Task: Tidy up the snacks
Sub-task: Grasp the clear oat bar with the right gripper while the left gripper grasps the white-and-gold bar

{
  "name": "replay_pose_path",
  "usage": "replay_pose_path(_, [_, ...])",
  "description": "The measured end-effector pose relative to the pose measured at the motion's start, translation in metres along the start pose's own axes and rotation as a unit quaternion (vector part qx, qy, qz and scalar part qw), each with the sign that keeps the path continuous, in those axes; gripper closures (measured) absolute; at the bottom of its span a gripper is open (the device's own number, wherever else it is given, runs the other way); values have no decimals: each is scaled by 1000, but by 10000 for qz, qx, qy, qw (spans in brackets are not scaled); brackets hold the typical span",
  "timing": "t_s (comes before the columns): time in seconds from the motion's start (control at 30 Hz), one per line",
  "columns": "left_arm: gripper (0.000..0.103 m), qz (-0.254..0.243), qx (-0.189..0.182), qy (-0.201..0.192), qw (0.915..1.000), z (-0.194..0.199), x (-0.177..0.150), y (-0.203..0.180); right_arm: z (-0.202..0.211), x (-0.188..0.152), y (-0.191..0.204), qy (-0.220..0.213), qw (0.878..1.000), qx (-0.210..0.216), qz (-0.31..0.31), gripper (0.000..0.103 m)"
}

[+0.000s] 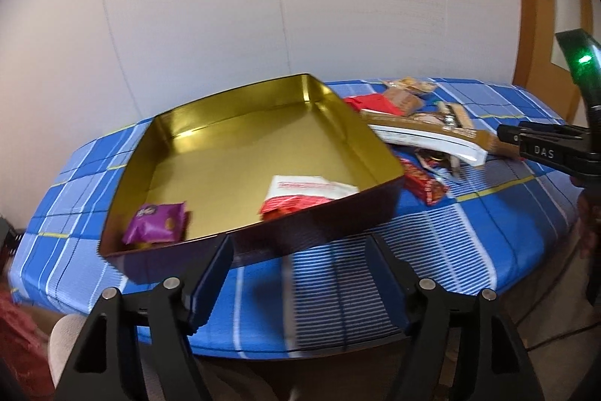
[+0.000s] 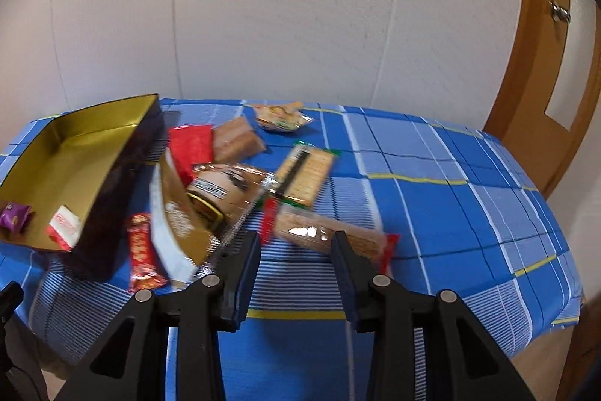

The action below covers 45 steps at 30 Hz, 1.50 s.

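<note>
A dark tin with a gold inside (image 1: 240, 153) stands on the blue checked tablecloth (image 1: 469, 228). A purple snack packet (image 1: 157, 222) and a red and white packet (image 1: 304, 192) lie in it. My left gripper (image 1: 300, 247) is open and empty, just in front of the tin's near wall. My right gripper (image 2: 296, 243) is open and empty, right in front of a long cracker pack with red ends (image 2: 330, 232). The tin (image 2: 75, 153) also shows at the left of the right wrist view.
Loose snacks lie right of the tin: a gold and white box (image 2: 176, 224), a red bar (image 2: 141, 250), a clear wrapped pack (image 2: 229, 186), a green-edged cracker pack (image 2: 308, 171), a brown pack (image 2: 238, 139), a red packet (image 2: 189, 145). A wooden door (image 2: 544, 81) stands at right.
</note>
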State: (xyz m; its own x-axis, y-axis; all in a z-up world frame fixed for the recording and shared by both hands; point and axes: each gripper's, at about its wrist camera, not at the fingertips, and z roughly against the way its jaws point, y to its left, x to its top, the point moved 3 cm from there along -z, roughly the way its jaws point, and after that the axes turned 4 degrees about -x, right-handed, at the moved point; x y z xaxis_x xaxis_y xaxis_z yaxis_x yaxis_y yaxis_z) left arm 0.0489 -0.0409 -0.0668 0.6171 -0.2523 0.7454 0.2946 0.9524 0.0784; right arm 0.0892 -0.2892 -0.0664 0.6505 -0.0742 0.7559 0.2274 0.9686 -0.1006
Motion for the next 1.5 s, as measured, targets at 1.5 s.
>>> replay_pose_path(1.5, [19,-157,-816,449,9955,-31,51,-68,-65,-5,-19,1001,9802,1673,351,67])
